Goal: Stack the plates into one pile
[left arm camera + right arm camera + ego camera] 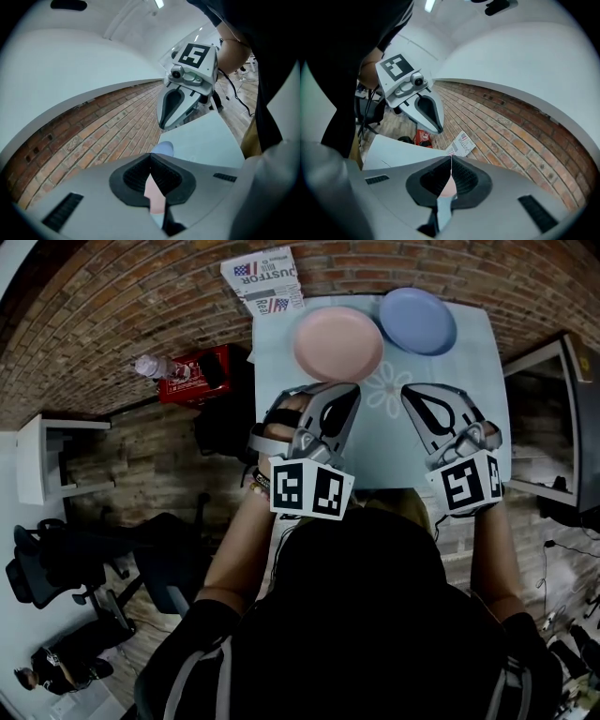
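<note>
A pink plate and a blue plate lie side by side at the far end of the pale blue table, the pink one to the left. My left gripper hovers just short of the pink plate's near rim, shut and empty. My right gripper hangs beside it, near the table's middle, also shut with nothing in it. In the left gripper view the jaws meet, with the pink plate and the blue plate showing past them. The right gripper view shows closed jaws over the pink plate.
A printed cardboard box leans at the table's far left corner. A red crate and a bottle sit on the floor to the left. A brick wall runs behind; dark furniture stands to the right.
</note>
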The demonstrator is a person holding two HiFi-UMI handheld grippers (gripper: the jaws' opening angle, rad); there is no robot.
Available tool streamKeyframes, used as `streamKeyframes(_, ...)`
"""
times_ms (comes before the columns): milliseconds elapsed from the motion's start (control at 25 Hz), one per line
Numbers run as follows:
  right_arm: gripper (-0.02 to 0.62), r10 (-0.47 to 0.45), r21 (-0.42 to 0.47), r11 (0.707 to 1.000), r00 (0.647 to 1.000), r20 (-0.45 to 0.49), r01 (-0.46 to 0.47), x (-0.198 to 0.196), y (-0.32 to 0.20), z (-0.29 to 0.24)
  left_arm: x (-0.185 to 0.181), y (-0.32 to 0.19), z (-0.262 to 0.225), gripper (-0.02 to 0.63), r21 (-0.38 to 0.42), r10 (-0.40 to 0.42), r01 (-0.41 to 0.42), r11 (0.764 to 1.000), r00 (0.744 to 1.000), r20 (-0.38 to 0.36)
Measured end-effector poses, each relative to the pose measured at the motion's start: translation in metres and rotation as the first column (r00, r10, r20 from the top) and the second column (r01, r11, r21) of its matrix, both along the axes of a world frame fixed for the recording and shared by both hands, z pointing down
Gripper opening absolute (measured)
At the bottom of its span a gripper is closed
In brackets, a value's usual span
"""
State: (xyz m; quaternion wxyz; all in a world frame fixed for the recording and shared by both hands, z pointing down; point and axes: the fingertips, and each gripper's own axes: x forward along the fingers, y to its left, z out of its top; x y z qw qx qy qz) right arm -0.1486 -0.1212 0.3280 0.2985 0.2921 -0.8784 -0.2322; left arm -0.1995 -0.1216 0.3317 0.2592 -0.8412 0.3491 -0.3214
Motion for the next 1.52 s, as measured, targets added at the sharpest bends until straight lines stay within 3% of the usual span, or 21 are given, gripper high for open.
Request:
streamKeyframes(400, 0.035, 0.021, -0.003, 1.000, 0.999, 0.044, -0.021, 0.015, 0.005, 0.001, 0.017, -0.004, 0.014, 0.023, -0.013, 0.000, 0.000, 1.000, 0.999, 0.041)
streamKeyframes(760, 0.035, -0.097, -0.010, 0.995, 0.993, 0.066, 0.098, 0.032, -0.002, -0.003, 0.049, -0.014, 0.018, 0.023, -0.037, -0.083, 0.085, 0.996, 0.995, 0.046)
streamKeyframes(1080, 0.035, -0.218, -0.048, 0.973, 0.971, 0.096, 0.224, 0.046, -0.012, -0.001, 0.072, -0.028, 0.020, 0.023, -0.045, -0.192, 0.193, 0.980, 0.981, 0.029)
streamKeyframes(1320, 0.035, -0.252, -0.079, 0.963, 0.964, 0.087, 0.259, 0.050, -0.013, 0.010, 0.074, -0.030, 0.031, 0.023, -0.054, -0.243, 0.246, 0.968, 0.969, 0.053)
streamKeyframes(1520, 0.035, -0.245, -0.095, 0.963, 0.967, 0.073, 0.251, 0.049, -0.016, 0.012, 0.077, -0.032, 0.034, 0.023, -0.081, -0.221, 0.222, 0.972, 0.975, 0.019)
